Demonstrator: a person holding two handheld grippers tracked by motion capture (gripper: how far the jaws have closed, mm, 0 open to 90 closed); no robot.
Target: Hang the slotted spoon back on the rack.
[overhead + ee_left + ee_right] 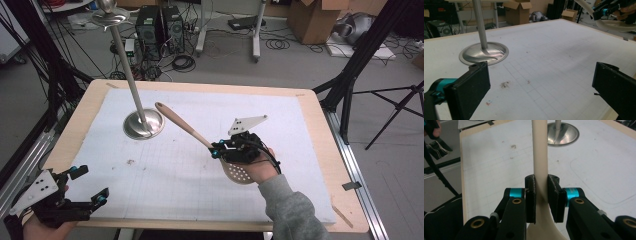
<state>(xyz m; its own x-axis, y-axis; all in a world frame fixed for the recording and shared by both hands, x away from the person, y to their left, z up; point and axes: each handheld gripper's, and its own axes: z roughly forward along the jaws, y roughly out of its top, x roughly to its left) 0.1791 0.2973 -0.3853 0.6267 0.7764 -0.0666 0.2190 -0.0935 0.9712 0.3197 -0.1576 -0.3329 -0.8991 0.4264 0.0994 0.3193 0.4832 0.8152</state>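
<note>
A cream slotted spatula (192,131) is held above the white mat, its handle pointing up-left toward the metal stand and its perforated blade (240,172) by the person's hand. My right gripper (218,149) is shut on the spatula's neck; in the right gripper view the handle (540,157) runs up between the pads (531,195). My left gripper (90,184) rests open at the table's front left corner, its wide-apart pads (471,87) holding nothing. A metal stand with a round base (143,124) and a tall pole (125,60) is on the mat's back left.
The white gridded mat (190,165) covers a wooden tabletop (345,165). Small dark stains (505,84) mark the mat near the left gripper. Computer towers, cables, cardboard boxes and tripod legs stand on the floor beyond the table.
</note>
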